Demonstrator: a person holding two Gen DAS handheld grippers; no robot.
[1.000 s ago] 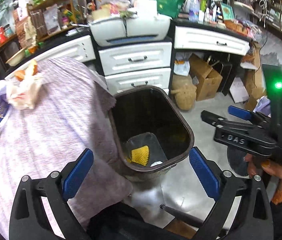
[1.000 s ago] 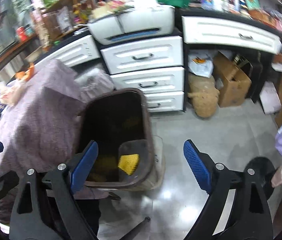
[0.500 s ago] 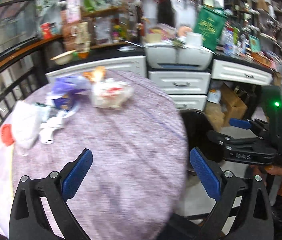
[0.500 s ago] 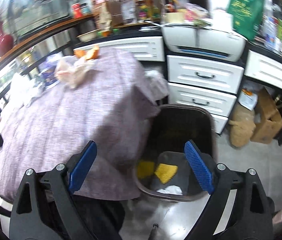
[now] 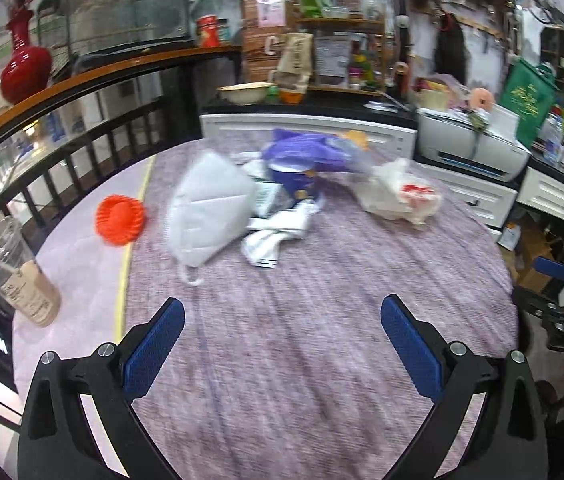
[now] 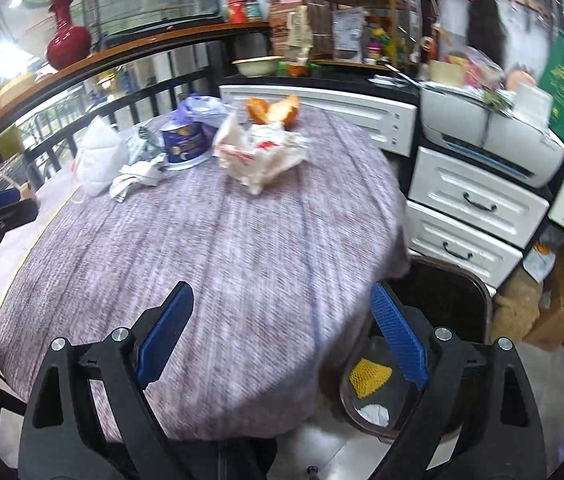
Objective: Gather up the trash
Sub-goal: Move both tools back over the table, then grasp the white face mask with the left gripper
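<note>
Purple tablecloth (image 5: 322, 320) holds the trash: mask (image 5: 209, 208), cup (image 5: 292, 178), wrapper (image 5: 402, 196). Bin (image 6: 478, 300) stands beside the table. Left gripper (image 5: 282, 332) and right gripper (image 6: 282, 320) gape, empty. Approach one item squarely; clamp at its bulk.

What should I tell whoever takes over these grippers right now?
Left gripper: open, empty, over the table.
Right gripper: open, empty, at the table edge above the bin.
Done: yellow net and a white scrap lie in the bin.
Left on the table: mask, orange cap, purple cup, wrapper, white paper, peel, drink cup.
</note>
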